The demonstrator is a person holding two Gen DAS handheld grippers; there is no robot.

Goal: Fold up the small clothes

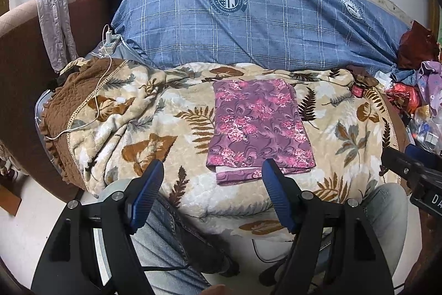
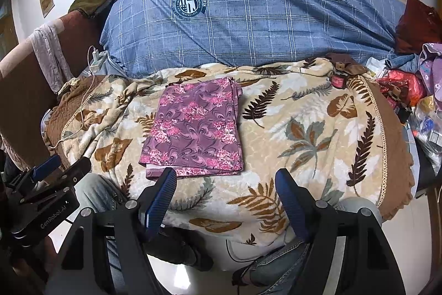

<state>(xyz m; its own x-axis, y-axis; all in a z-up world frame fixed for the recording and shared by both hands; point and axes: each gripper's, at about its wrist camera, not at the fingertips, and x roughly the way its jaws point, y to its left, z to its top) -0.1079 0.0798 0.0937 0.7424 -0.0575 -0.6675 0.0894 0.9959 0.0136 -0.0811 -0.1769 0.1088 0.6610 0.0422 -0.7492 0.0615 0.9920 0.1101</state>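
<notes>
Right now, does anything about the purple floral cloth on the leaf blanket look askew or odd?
Mostly tidy: the purple floral cloth lies folded flat on the leaf blanket. One flaw: at its near edge a lower layer sticks out past the top layer, so the fold is not flush. Both grippers are open and clear of it.

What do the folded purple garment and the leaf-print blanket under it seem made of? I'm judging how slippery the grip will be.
Folded purple garment: apparently thin, smooth woven or knit cloth with a matte floral print; it lies flat with crisp edges. Leaf-print blanket: looks like plush fleece, with a fuzzy embossed pile and soft, thick rumples.
</notes>
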